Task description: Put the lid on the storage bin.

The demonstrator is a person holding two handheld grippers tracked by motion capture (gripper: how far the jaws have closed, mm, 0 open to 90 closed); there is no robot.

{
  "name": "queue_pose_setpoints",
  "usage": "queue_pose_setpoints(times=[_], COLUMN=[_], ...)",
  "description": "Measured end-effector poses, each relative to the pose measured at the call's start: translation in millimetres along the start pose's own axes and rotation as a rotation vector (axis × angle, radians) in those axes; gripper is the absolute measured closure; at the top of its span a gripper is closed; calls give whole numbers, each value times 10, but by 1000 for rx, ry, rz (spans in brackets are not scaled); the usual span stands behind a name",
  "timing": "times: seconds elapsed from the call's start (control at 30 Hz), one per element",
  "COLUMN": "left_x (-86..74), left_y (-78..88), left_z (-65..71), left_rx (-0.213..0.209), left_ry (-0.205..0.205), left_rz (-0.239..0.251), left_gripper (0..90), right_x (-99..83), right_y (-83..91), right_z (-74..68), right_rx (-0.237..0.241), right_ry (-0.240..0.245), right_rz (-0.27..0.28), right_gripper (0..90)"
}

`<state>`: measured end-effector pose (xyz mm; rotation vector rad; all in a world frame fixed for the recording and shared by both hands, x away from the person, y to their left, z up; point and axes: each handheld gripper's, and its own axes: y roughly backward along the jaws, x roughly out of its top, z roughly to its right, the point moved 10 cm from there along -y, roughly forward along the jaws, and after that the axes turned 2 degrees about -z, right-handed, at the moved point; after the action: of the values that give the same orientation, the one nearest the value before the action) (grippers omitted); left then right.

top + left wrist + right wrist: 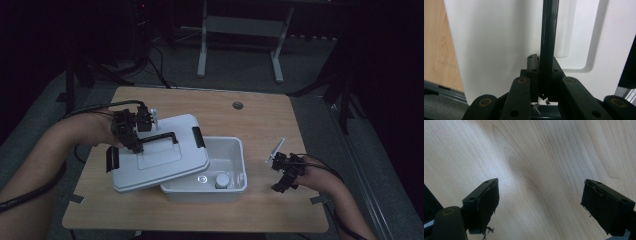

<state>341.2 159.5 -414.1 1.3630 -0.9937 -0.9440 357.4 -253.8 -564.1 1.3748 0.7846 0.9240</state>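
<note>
One white lid (165, 150) with one black handle (159, 138), one white bin (227, 170), two small round containers (221, 180) inside toward five o'clock, two grippers (131, 131).

left gripper (136, 134): jaws clamped on black bar handle (159, 137) of white plastic lid | right gripper (286, 175): jaws held wide apart, well right of handle

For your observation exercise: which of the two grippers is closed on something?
The left gripper: its jaws are shut on the black handle of the white lid. The right gripper has jaws wide apart over bare table.
</note>
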Motion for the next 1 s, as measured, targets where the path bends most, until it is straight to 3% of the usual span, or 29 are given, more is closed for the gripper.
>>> queue_pose_setpoints(times=[0.5, 0.8, 1.0], left_x=[466, 803, 935], left_y=[28, -39, -135], left_z=[136, 195, 235], left_rx=[0, -10, -15], left_ry=[-110, -171, -204], left_rz=[20, 18, 8], left_gripper=[835, 835, 835], right_x=[-26, -19, -31], right_y=[-2, 14, 3], right_z=[11, 7, 13], right_rx=[-1, 0, -2], right_ry=[-4, -3, 0], right_rz=[-3, 4, 2], right_gripper=[142, 142, 142])
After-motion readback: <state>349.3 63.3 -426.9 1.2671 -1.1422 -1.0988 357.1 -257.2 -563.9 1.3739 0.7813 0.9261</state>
